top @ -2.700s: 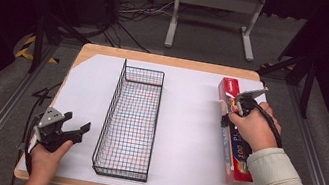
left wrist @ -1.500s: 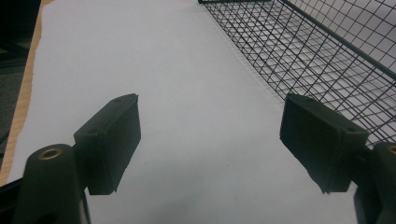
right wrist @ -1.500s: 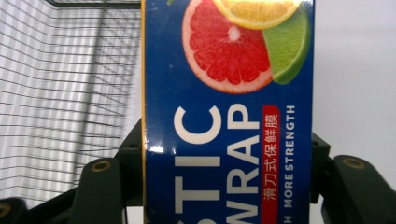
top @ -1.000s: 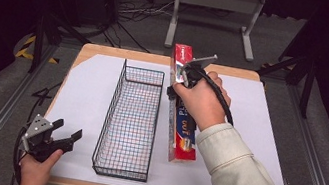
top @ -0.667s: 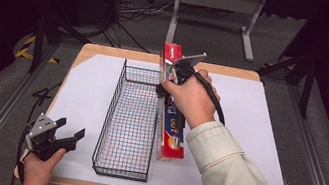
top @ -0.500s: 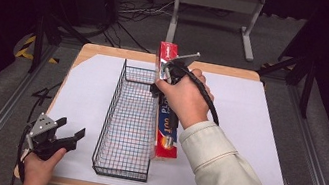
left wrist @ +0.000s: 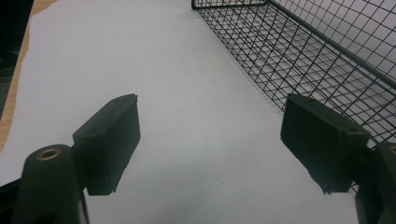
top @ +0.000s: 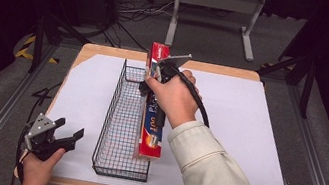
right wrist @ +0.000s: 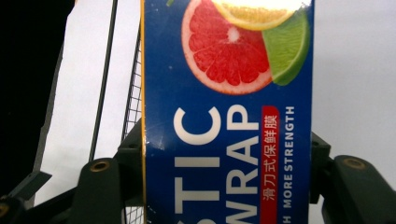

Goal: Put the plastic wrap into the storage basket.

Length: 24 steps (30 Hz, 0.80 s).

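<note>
My right gripper (top: 160, 71) clamps the wrap box (top: 152, 121) over the wire basket's (top: 118, 130) right edge; whether they touch, I can't tell. My left gripper (top: 64, 134) hovers open, just beside the basket.

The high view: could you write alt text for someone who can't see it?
A person's right hand holds tongs clamped on a long red-and-blue plastic wrap box, over the right edge of a black wire basket on a white-covered table. At the near left corner, the left tongs sit open, holding nothing.

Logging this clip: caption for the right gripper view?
Right gripper clamps a plastic wrap box beside the wire basket.
</note>
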{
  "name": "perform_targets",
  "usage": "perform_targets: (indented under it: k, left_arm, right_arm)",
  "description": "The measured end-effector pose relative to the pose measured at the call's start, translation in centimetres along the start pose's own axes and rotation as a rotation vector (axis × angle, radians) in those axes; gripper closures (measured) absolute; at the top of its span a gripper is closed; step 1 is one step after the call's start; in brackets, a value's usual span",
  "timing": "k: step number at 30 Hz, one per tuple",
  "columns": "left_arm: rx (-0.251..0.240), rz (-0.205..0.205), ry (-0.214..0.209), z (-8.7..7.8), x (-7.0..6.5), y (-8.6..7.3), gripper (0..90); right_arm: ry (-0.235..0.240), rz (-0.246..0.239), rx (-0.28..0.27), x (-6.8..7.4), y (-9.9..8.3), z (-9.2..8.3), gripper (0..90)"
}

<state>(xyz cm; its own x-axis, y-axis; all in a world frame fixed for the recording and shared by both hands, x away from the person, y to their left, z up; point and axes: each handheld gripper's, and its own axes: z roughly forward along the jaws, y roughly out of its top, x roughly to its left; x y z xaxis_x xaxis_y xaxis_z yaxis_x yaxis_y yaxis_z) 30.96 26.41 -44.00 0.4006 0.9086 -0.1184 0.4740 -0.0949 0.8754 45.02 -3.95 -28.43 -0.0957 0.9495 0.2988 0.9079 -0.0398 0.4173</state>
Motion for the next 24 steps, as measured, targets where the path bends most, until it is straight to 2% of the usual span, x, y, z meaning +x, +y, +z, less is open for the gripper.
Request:
perform_targets:
  k: [3,8,10,11,13,17,21,24]
  left_arm:
    - [0.001,0.003,0.000,0.0,0.0,0.0,20.5]
    - [0.003,0.000,0.000,0.1,0.0,0.0,20.5]
    - [0.002,0.001,0.000,0.1,-0.1,0.0,20.5]
    - [0.002,0.001,0.000,0.1,-0.1,0.0,20.5]
    - [0.000,0.002,0.000,0.1,-0.1,0.0,20.5]
    - [0.001,0.002,-0.001,0.1,-0.1,0.0,20.5]
    - [0.001,0.004,-0.001,0.1,-0.1,0.0,20.5]
    - [0.002,0.004,0.001,0.1,-0.1,0.0,20.5]
  right_arm:
    - [-0.005,0.005,-0.022,0.3,-0.2,0.5,38.9]
    - [0.006,0.015,-0.020,0.6,-0.4,0.8,39.0]
    - [0.013,0.026,-0.022,0.8,-0.5,1.0,38.9]
    - [0.019,0.049,-0.022,1.0,-0.8,1.4,38.9]
    - [0.025,0.047,-0.024,1.2,-0.9,1.6,38.9]
    - [0.013,0.046,-0.025,1.4,-1.1,2.1,39.0]
    - [0.023,0.081,-0.035,1.4,-1.3,2.9,38.9]
    - [0.001,0.073,-0.036,1.4,-1.4,3.3,39.0]
